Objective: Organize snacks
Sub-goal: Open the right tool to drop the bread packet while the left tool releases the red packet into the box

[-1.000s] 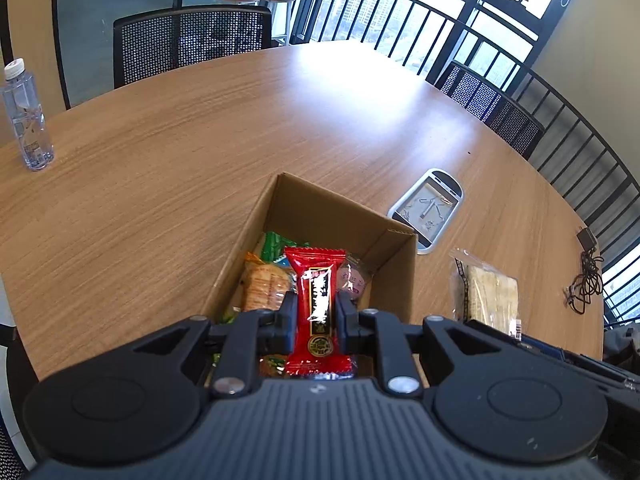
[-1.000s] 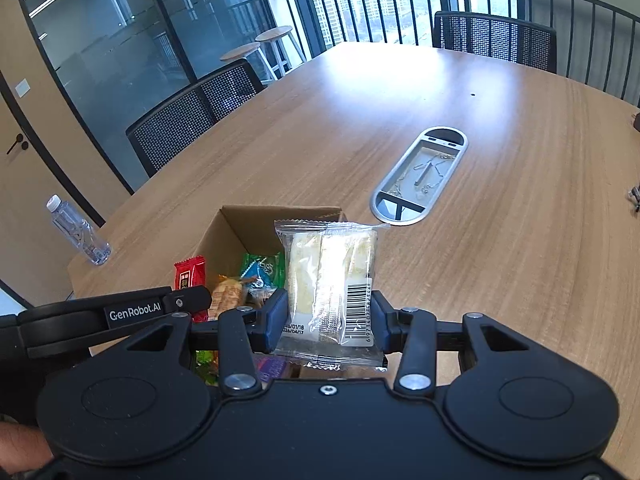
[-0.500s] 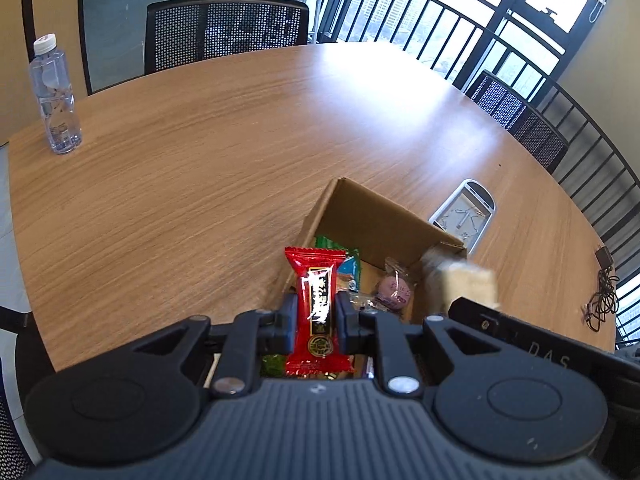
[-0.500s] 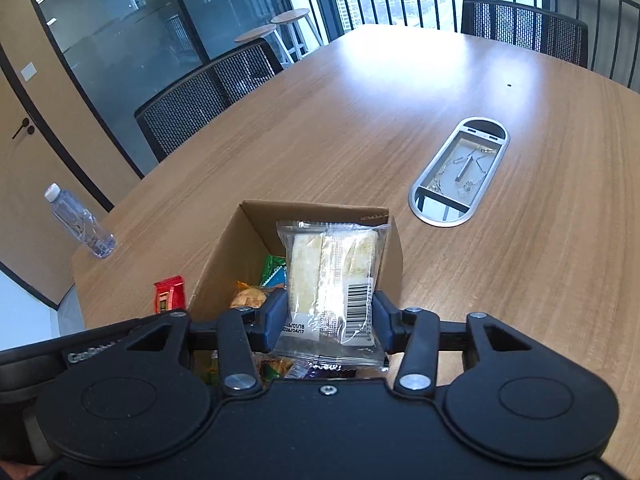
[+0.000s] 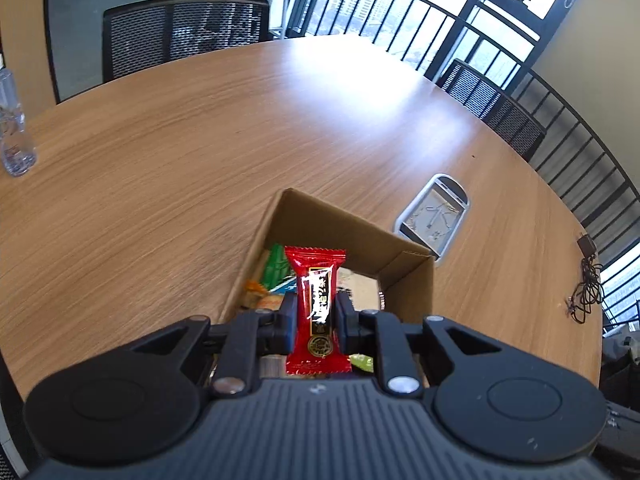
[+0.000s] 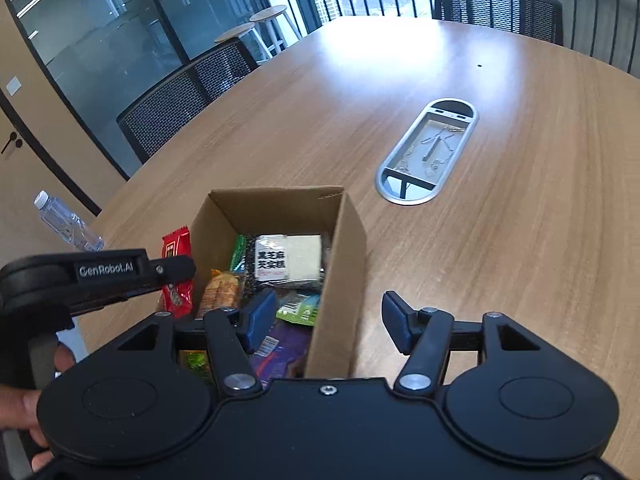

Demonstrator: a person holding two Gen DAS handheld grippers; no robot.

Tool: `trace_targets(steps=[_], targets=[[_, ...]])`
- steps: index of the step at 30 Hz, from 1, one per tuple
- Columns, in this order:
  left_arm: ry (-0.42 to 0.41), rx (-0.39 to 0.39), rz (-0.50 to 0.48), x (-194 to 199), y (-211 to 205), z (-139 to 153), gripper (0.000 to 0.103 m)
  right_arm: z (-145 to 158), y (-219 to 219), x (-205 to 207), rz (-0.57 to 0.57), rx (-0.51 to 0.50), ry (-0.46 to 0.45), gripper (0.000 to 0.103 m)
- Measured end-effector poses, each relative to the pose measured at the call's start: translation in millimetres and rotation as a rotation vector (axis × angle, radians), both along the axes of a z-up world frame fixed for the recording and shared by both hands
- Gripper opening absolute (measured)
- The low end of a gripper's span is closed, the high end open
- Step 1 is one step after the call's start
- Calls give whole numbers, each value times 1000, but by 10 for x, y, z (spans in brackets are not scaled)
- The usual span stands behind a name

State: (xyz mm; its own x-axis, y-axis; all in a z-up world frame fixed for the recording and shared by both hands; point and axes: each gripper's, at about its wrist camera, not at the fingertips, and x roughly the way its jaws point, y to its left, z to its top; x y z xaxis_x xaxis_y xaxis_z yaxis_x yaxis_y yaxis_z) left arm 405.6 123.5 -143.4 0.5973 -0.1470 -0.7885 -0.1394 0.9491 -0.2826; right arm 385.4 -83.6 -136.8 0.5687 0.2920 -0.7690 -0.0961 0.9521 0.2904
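Observation:
An open cardboard box (image 6: pixel 340 248) (image 5: pixel 404 276) stands on the wooden table and holds several snack packs. A clear pack of pale cakes (image 6: pixel 289 258) lies on top inside it. My right gripper (image 6: pixel 328 318) is open and empty, its jaws astride the box's near right wall. My left gripper (image 5: pixel 316 316) is shut on a red snack packet (image 5: pixel 318 304) and holds it upright above the box's near edge. In the right wrist view the red packet (image 6: pixel 176 268) and the left gripper (image 6: pixel 176 270) hang just left of the box.
A metal cable hatch (image 6: pixel 428 150) (image 5: pixel 434 216) is set in the table beyond the box. A water bottle (image 6: pixel 68 226) (image 5: pixel 12 128) stands at the far left edge. Mesh chairs (image 5: pixel 184 36) ring the table. A black cable (image 5: pixel 586 284) lies at the right edge.
My right gripper has opened and let the clear cake pack fall into the box. My left gripper, still holding the red packet, has shifted back over the box.

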Motion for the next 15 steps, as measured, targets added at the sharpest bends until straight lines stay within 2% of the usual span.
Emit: trace_targets(steps=[7, 11, 15], targets=[[-11, -19, -57, 54, -211, 19, 19, 21, -242, -91, -59, 1, -6, 63], [-12, -48, -85, 36, -278, -4, 28, 6, -306, -147, -75, 2, -3, 63], [2, -29, -74, -17, -280, -31, 39, -15, -350, -221, -80, 2, 6, 65]])
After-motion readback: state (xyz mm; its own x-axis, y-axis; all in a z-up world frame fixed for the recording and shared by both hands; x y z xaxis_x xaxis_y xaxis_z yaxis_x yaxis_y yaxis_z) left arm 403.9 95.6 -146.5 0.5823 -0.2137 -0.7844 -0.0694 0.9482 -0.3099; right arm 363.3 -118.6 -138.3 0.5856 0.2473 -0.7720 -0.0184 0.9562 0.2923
